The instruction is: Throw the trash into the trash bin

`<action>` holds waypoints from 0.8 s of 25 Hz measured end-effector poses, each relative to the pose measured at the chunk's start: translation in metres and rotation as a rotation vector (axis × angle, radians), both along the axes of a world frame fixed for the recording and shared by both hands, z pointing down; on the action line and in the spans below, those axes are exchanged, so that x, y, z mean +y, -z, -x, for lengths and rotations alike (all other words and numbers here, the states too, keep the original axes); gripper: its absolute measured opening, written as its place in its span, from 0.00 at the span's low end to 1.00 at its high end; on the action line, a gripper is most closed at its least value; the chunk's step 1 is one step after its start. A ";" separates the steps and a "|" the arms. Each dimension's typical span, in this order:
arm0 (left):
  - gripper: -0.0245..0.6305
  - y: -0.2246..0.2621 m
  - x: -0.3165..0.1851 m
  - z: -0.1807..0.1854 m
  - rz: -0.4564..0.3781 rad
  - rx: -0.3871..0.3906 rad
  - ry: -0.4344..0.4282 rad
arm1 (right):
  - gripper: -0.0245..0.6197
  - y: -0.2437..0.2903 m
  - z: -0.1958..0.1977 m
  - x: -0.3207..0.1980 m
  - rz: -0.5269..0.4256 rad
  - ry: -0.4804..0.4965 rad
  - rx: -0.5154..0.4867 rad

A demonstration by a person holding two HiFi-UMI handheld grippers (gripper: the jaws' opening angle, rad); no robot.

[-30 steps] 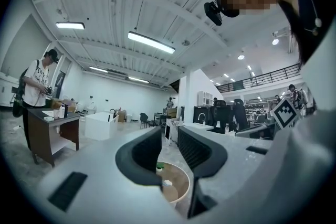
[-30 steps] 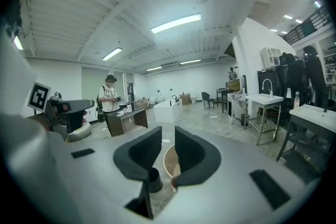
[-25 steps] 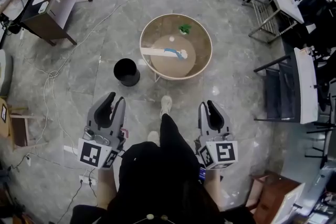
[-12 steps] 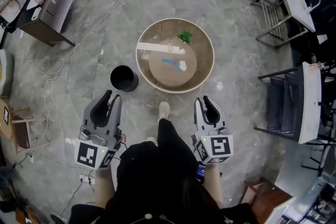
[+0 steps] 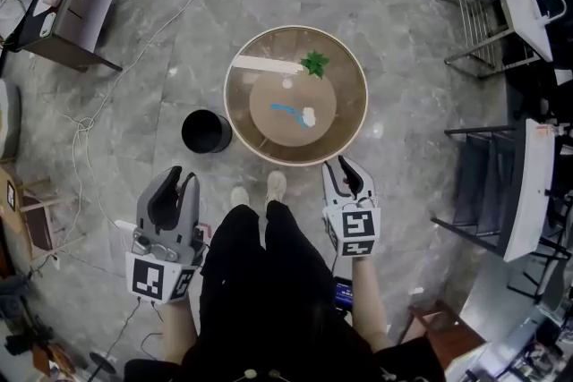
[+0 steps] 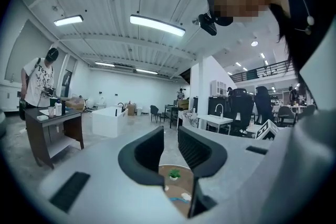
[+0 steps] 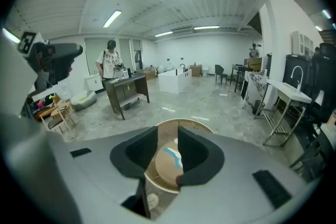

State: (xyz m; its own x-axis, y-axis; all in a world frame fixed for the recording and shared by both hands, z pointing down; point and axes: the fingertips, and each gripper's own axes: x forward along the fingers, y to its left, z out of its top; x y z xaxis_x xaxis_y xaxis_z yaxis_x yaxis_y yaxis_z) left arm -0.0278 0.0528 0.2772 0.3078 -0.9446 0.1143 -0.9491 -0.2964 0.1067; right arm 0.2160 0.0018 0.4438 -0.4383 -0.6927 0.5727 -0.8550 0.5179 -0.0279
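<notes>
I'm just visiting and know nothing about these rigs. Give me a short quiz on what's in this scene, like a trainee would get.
1. Where does the black trash bin stand? A: on the floor beside the round table. B: on the table. C: under the desk.
2. True or false: the green plant lies on the floor.
3. What colour is the strip lying beside the crumpled white wad on the table?
Key: 1 A. 2 False, it sits on the table. 3 Blue.
</notes>
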 end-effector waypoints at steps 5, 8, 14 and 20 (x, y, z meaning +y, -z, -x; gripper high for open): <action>0.17 -0.024 -0.020 0.003 0.041 0.001 0.010 | 0.23 -0.053 -0.002 -0.028 0.080 0.001 0.045; 0.17 -0.038 -0.035 -0.002 0.062 -0.004 -0.017 | 0.23 -0.083 -0.003 -0.039 0.130 -0.015 0.070; 0.17 -0.078 -0.058 -0.008 0.128 -0.005 -0.077 | 0.30 -0.152 0.006 -0.058 0.232 -0.010 0.147; 0.17 -0.147 -0.053 0.006 0.277 0.001 -0.063 | 0.34 -0.230 0.018 -0.079 0.307 -0.017 0.181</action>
